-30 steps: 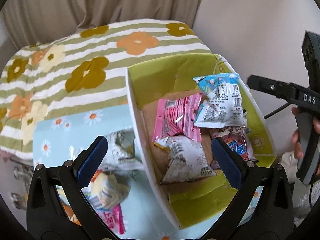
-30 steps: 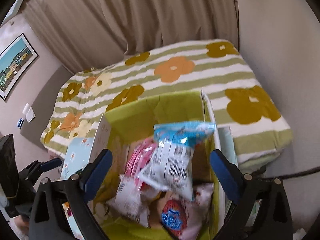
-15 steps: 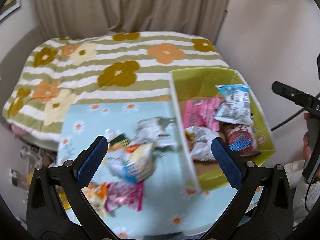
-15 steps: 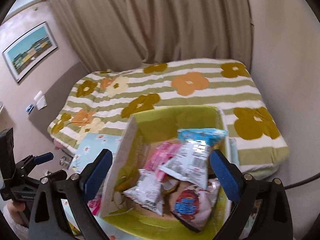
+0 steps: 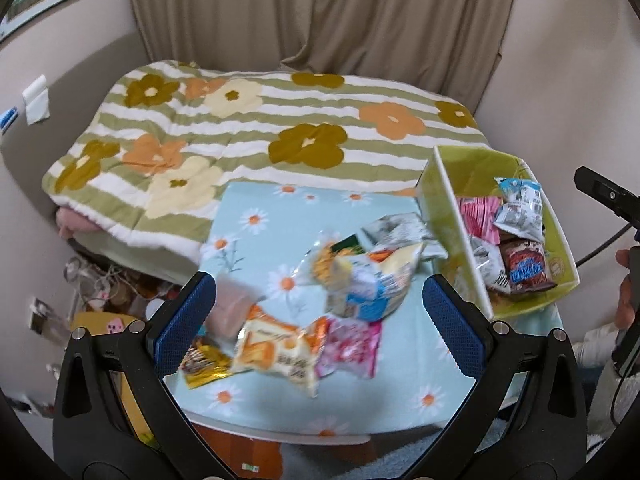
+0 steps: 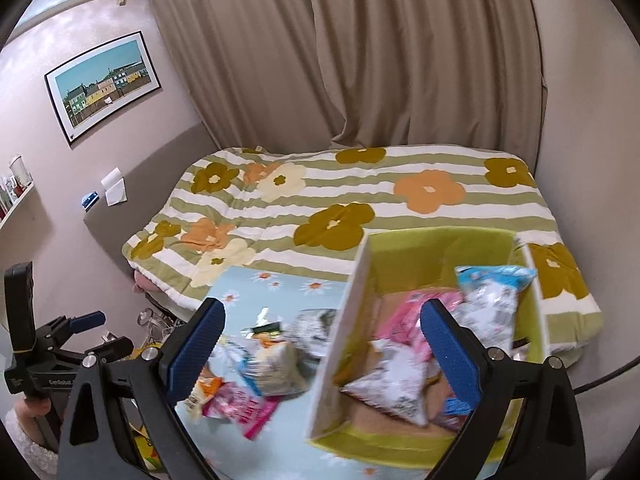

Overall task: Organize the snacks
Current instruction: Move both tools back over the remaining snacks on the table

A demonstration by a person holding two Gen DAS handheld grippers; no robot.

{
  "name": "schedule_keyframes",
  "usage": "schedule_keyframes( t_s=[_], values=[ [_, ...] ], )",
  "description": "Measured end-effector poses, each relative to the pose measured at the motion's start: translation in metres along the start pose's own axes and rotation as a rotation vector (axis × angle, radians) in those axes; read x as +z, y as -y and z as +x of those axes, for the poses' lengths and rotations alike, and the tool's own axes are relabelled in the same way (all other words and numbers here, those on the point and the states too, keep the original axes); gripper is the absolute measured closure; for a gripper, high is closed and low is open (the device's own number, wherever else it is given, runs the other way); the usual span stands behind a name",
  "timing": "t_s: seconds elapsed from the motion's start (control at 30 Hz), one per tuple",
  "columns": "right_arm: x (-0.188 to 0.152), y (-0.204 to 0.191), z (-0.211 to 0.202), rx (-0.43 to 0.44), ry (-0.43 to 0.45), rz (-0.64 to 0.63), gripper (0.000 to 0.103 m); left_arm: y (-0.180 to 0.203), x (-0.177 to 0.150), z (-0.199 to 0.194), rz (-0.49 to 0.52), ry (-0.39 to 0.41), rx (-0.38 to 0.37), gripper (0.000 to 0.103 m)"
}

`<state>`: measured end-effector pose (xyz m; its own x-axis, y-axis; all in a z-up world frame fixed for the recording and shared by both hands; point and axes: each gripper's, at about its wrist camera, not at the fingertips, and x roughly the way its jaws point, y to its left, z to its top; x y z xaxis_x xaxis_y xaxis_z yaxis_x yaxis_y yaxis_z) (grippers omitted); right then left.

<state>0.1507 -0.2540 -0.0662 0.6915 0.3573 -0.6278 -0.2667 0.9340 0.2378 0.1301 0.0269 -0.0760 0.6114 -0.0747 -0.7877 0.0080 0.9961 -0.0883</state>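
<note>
A green cardboard box (image 5: 438, 184) (image 6: 440, 246) stands at the right of a small table with a light blue daisy cloth (image 5: 256, 216) (image 6: 240, 296). It holds several snack packets, among them a blue-and-white one (image 5: 520, 208) (image 6: 492, 300) and a pink one (image 5: 478, 216). Several loose packets lie on the cloth: an orange-and-white one (image 5: 276, 350), a pink one (image 5: 348, 346) (image 6: 240, 408), a yellow-blue one (image 5: 368, 284). My left gripper (image 5: 320, 316) is open and empty above the loose packets. My right gripper (image 6: 320, 348) is open and empty above the box's left wall.
A bed with a striped flower quilt (image 5: 240, 128) (image 6: 360, 200) lies behind the table. Curtains (image 6: 400, 60) hang at the back. A framed picture (image 6: 104, 84) hangs on the left wall. Clutter sits on the floor (image 5: 100, 288) left of the table.
Both grippers have pulled back and swung left from over the box. The left view now centres on the loose packets on the cloth. Both stay open.
</note>
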Motion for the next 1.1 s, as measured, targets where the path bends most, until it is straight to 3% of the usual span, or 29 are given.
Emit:
schedule_keyframes(
  t_s=[0.23, 0.37, 0.57, 0.77, 1.1],
  values=[
    [-0.026, -0.053, 0.019, -0.014, -0.034, 0.050, 0.005, -0.044, -0.018, 0.001, 0.053, -0.035, -0.055, 0.000],
    [-0.045, -0.075, 0.028, -0.043, -0.049, 0.081, 0.005, -0.066, -0.031, 0.016, 0.083, -0.098, -0.120, 0.000],
    [-0.072, -0.095, 0.045, -0.081, -0.070, 0.144, 0.005, -0.075, -0.051, 0.052, 0.125, -0.208, -0.232, 0.000],
    [-0.094, -0.101, 0.072, -0.113, -0.115, 0.157, 0.005, -0.066, -0.066, 0.093, 0.133, -0.293, -0.292, 0.000],
    [-0.118, -0.086, 0.129, -0.087, -0.182, 0.121, 0.005, -0.052, -0.093, 0.162, 0.140, -0.398, -0.267, 0.000]
  ],
)
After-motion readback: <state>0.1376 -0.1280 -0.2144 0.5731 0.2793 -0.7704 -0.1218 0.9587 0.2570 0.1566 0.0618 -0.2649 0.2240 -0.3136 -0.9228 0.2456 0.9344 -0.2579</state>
